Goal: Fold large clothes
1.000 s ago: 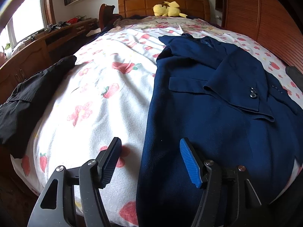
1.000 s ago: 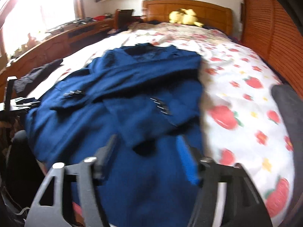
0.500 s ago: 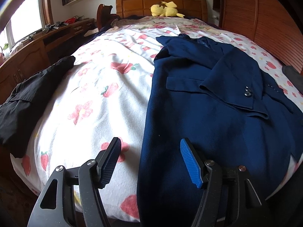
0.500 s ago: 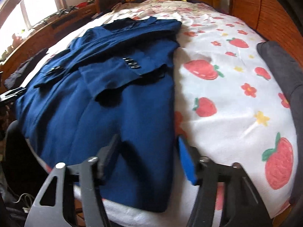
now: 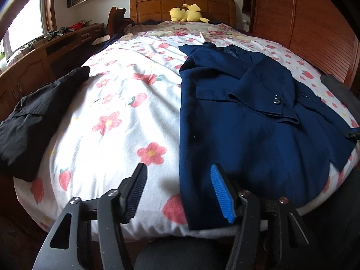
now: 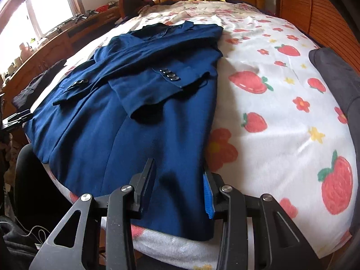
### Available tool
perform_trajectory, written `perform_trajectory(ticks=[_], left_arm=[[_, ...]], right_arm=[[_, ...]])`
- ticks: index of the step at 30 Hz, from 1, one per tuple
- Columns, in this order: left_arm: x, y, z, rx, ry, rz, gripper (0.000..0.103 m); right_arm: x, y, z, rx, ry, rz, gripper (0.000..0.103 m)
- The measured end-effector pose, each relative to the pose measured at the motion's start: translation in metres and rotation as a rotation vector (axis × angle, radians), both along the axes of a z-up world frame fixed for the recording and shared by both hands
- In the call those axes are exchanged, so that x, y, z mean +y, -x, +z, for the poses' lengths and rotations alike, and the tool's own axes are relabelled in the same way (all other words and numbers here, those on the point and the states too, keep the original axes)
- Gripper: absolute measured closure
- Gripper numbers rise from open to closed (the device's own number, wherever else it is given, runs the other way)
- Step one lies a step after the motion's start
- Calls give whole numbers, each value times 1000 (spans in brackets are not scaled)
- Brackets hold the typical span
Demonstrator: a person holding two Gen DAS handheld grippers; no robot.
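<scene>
The bed (image 5: 126, 112) — a wooden-framed one under a white spread printed with strawberries and flowers — carries a navy jacket (image 5: 243, 121) laid flat with both sleeves folded across it, a black garment (image 5: 33, 110) at its left edge, a dark grey item (image 6: 335, 76) at its right edge, and a yellow plush toy (image 5: 187, 13) by the headboard.

Blown-out window (image 6: 33, 18) glare, fisheye edges, sharp

left tongs (image 5: 178, 191): jaws wide apart, holding nothing | right tongs (image 6: 180, 187): jaws apart, holding nothing
</scene>
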State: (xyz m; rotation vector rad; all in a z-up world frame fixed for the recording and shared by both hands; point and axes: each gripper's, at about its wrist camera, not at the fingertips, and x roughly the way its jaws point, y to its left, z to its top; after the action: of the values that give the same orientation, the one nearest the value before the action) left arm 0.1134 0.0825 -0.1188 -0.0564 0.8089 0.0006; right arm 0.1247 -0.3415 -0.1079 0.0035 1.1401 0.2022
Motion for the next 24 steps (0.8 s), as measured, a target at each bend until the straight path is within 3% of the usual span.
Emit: perform_trajectory(ticks=[5,11,12,14,17,24], left_arm=[[3,7,-6,22,66,-31,66],[1,5,-9,18,85,-36,68],[0,5,-9,18,95,-48,83],[-6,6,-5,4,77,-74,97],[-15,4,10,-21,77,-103,98],[-34,3,94,-247,90,-133,98]], right_arm=[[-1,2,-3,13,12,-6,64],[4,-1,-6,26,27,3,64],[5,-1,-6,23,25,9,64],[7,-2,-3,2,42,24,90],[11,-6,7,-30,32,25,97],[26,-13,83,-269,-40,5,98]])
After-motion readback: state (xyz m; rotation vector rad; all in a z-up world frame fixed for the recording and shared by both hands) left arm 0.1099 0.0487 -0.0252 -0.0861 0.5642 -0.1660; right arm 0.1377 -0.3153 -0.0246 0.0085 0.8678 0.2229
